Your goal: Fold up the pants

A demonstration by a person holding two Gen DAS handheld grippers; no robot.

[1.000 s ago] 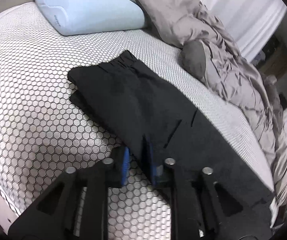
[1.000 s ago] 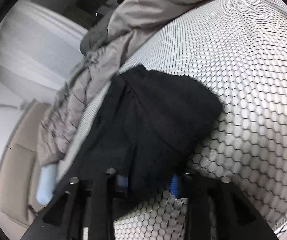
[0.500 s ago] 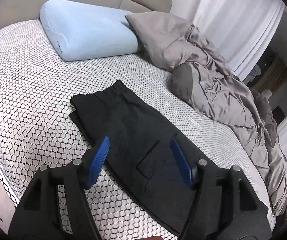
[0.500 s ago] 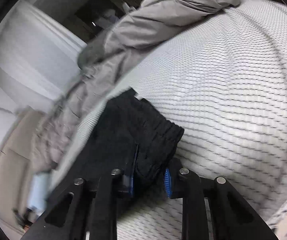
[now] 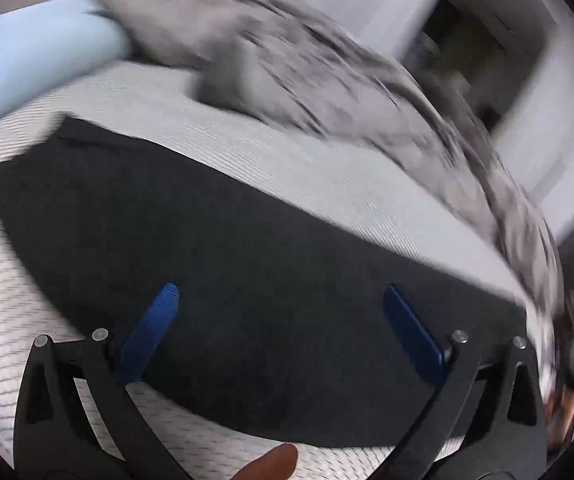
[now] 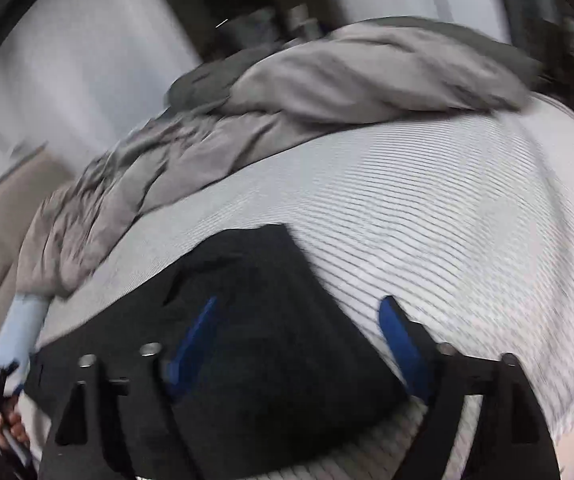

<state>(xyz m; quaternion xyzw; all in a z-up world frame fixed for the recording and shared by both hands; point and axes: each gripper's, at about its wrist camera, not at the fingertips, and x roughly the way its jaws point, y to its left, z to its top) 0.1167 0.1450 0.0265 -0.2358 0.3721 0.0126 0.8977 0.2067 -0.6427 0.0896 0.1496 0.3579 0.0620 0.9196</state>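
Black pants [image 5: 215, 248] lie flat in a long folded strip on the white honeycomb-patterned mattress [image 5: 327, 176]. Above them my left gripper [image 5: 283, 300] hovers with its blue pads spread wide, jaws still opening, nothing pinched between them. In the right wrist view the pants' end [image 6: 263, 320] lies on the mattress [image 6: 447, 220] under my right gripper [image 6: 299, 312]. Its jaws are opening too, and the cloth lies below them, free of the pads. Both views are motion-blurred.
A crumpled grey duvet [image 5: 327, 64] runs along the far side of the bed, also seen in the right view as the duvet [image 6: 307, 92]. A light blue pillow [image 5: 35, 60] lies at the head. A fingertip [image 5: 275, 460] shows at the bottom edge.
Both grippers let go of the pants and opened wide. The left one swung right along the pants. The right one lifted off the pants' end, which now lies flat.
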